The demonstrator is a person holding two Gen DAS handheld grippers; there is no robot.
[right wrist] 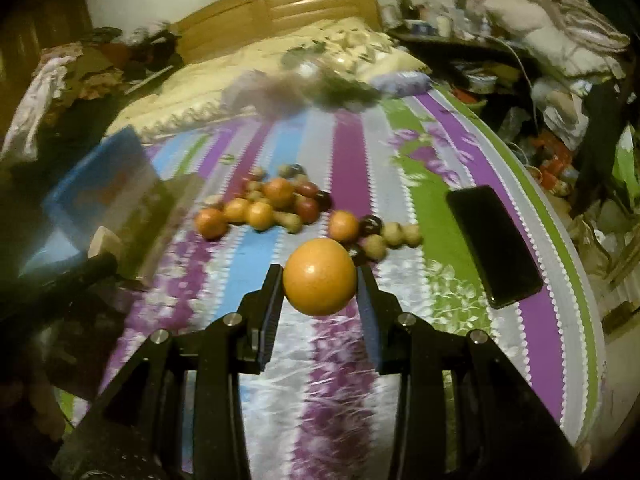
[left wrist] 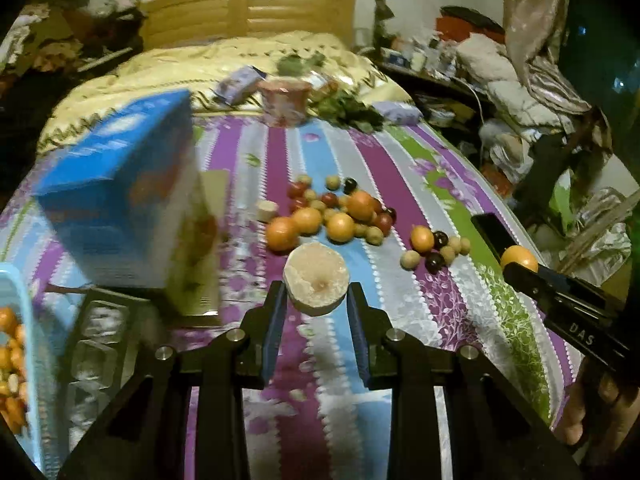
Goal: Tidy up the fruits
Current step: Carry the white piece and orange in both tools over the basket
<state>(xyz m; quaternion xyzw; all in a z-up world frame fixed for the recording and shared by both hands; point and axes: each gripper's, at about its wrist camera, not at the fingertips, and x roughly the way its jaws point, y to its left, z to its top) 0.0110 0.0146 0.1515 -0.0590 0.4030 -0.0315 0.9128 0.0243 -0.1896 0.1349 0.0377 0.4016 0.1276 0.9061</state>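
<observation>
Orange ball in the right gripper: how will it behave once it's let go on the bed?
The orange ball looks round and glossy, so it will likely roll on the striped sheet. The right gripper pinches it only at its sides, so it may slip. It seems hard, probably not fragile.

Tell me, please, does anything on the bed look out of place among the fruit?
Yes: a black phone lies on the bedspread to the right of the loose fruit pile; it is no fruit, and sits near the bed's edge.
</observation>
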